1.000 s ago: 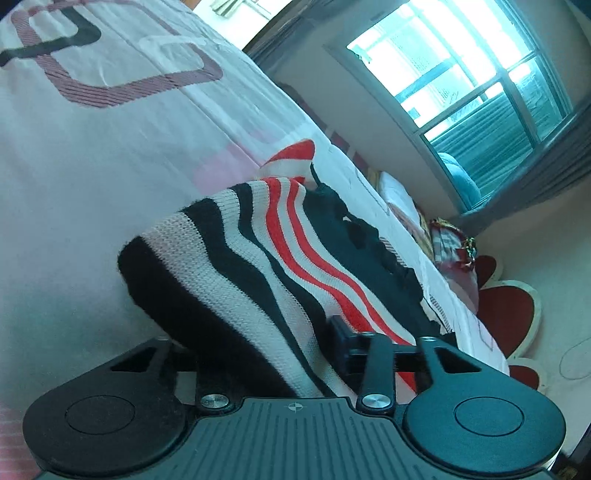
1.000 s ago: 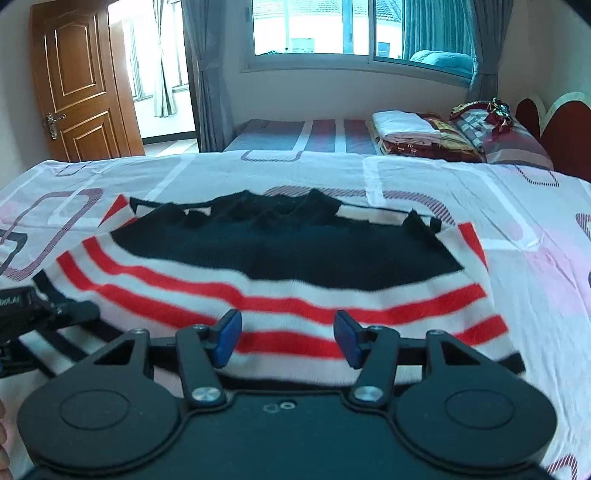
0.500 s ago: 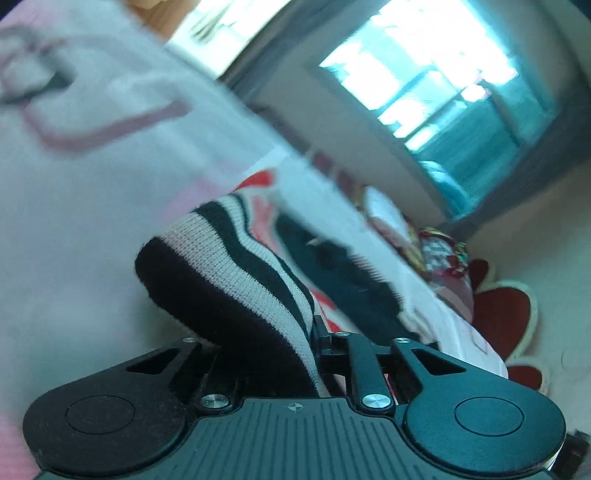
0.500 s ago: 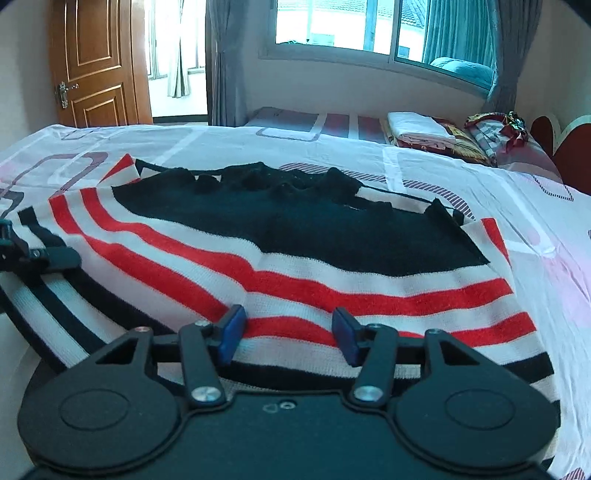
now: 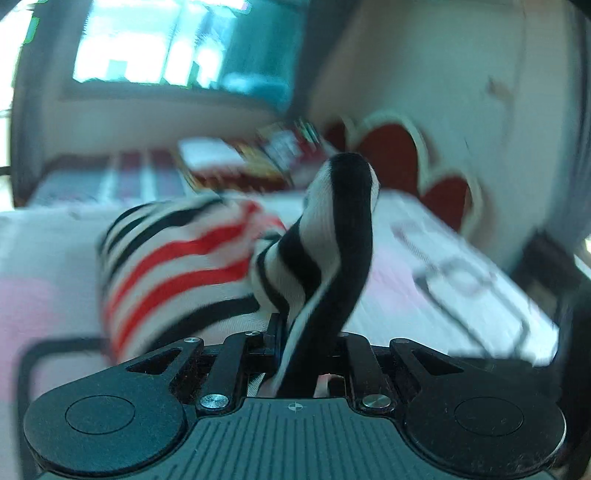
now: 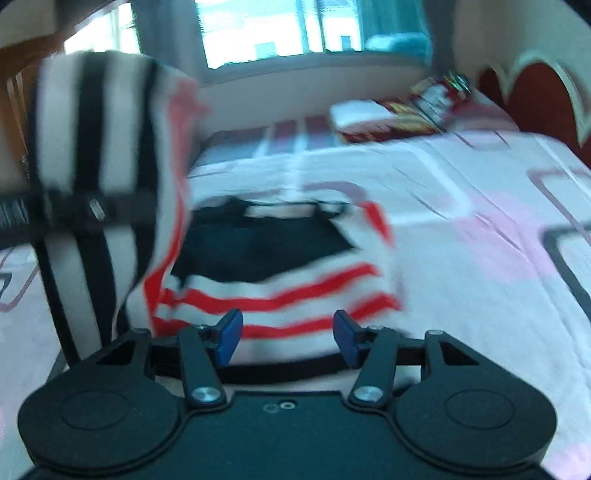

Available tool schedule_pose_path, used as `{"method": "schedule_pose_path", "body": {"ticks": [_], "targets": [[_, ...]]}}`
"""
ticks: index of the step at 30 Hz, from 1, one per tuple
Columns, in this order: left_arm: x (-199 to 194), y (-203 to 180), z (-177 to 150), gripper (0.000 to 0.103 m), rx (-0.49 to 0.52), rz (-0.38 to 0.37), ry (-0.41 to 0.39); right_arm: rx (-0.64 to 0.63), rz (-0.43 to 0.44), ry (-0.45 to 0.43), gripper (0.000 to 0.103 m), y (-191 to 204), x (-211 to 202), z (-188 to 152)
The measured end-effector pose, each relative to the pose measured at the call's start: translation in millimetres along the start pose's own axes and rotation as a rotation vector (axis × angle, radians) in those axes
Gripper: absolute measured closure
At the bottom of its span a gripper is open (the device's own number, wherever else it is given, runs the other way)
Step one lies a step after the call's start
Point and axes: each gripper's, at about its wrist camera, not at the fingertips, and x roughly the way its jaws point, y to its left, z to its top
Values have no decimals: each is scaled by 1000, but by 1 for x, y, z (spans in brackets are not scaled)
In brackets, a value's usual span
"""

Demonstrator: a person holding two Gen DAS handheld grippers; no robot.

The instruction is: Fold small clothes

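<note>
Right wrist view only: left gripper (image 6: 74, 212) raised at upper left, lifting one sweater (image 6: 280, 295) edge off the bed (image 6: 480, 258). Left wrist view: left gripper (image 5: 306, 347) clamped on striped hem. Right gripper (image 6: 286, 334) low, level, fingers apart, empty, over the sweater's near edge. One sweater, two grippers.

A home bedroom: a wide bed (image 6: 461, 229) with patterned sheet, heart-shaped headboard (image 5: 399, 155), folded blankets (image 6: 373, 118), a curtained window (image 6: 288, 29).
</note>
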Motion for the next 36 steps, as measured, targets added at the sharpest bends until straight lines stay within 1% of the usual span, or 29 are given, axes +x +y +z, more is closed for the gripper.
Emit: {"method": "schedule_pose_path", "body": {"ticks": [2, 4, 6, 9, 10, 12, 14, 15, 18, 20, 22, 23, 24, 25, 28, 29, 31, 34, 36], "targets": [[16, -9, -11, 88, 11, 1, 73, 19, -16, 11, 50, -17, -6, -8], [17, -13, -18, 88, 25, 23, 53, 40, -9, 28, 50, -29, -8, -19], [9, -14, -15, 86, 28, 32, 50, 35, -12, 37, 49, -34, -10, -28], [-6, -16, -9, 83, -2, 16, 57, 49, -11, 41, 49, -43, -16, -33], [-13, -15, -6, 80, -12, 10, 59, 59, -8, 40, 49, -46, -19, -33], [-30, -13, -6, 70, -43, -19, 57, 67, -10, 29, 49, -49, -28, -32], [-44, -13, -10, 42, -66, -41, 47, 74, 0, 24, 47, -51, -38, -29], [-55, -11, -10, 39, -74, -36, 23, 74, 8, 27, 47, -51, -41, -28], [-69, 0, -7, 39, -106, -5, -24, 68, 31, 53, 45, -48, -45, -30], [-69, 13, -6, 39, -124, 66, -37, 75, 44, 64, 45, -46, -49, -31], [-63, 29, -8, 39, -138, 151, -35, 101, 69, 70, 45, -46, -50, -31], [-57, 35, -11, 39, -139, 187, -18, 113, 86, 74, 43, -45, -51, -29], [-51, 40, -14, 39, -143, 199, 7, 116, 97, 75, 41, -44, -52, -28], [-43, 44, -18, 39, -146, 196, 36, 117, 109, 74, 38, -42, -53, -26], [-17, 47, -40, 39, -130, 202, 142, 146, 145, 66, 37, -40, -50, -20], [-13, 48, -46, 39, -138, 203, 155, 163, 152, 64, 37, -41, -46, -16], [-9, 48, -54, 39, -144, 210, 156, 210, 170, 67, 37, -46, -35, -8], [-6, 54, -56, 39, -179, 199, 162, 314, 208, 99, 37, -59, -10, 2], [-6, 54, -57, 39, -167, 199, 158, 356, 222, 122, 43, -64, 4, 6]]}}
